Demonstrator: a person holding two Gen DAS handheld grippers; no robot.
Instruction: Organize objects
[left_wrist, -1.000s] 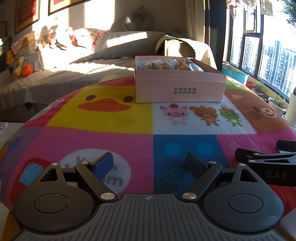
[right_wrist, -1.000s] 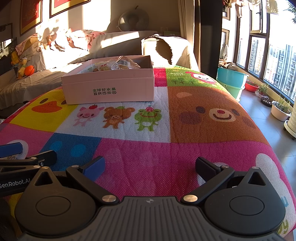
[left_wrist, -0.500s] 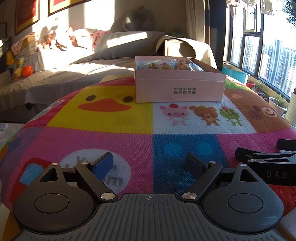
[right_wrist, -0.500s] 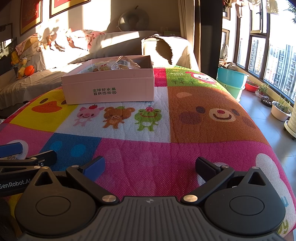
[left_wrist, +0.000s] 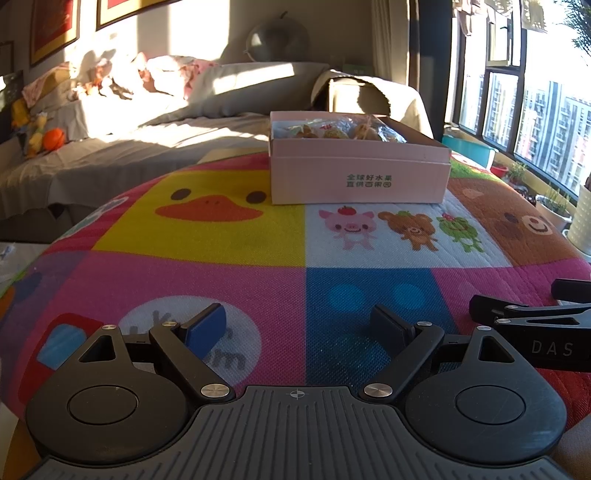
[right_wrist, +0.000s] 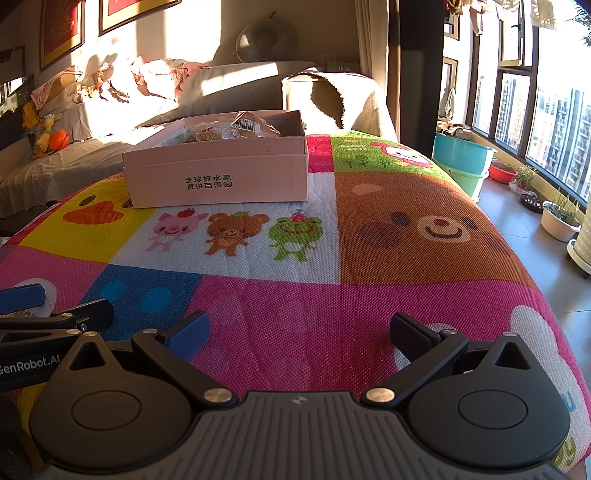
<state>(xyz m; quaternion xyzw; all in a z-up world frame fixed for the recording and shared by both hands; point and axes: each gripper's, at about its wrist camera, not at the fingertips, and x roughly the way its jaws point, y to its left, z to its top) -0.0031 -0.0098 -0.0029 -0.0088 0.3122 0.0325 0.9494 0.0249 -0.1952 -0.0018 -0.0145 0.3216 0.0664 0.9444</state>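
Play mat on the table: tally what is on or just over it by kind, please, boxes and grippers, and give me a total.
Pink cardboard box holding wrapped snack packets (too bunched to count): 1
Black two-finger grippers, both open and empty, left gripper, right gripper: 2
Total: 3 on or over the colourful cartoon play mat

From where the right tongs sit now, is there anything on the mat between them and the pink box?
Nothing visible. The right tongs are open and empty, and only bare cartoon mat lies between them and the pink box. The left tongs sit off to the side, out of that path.
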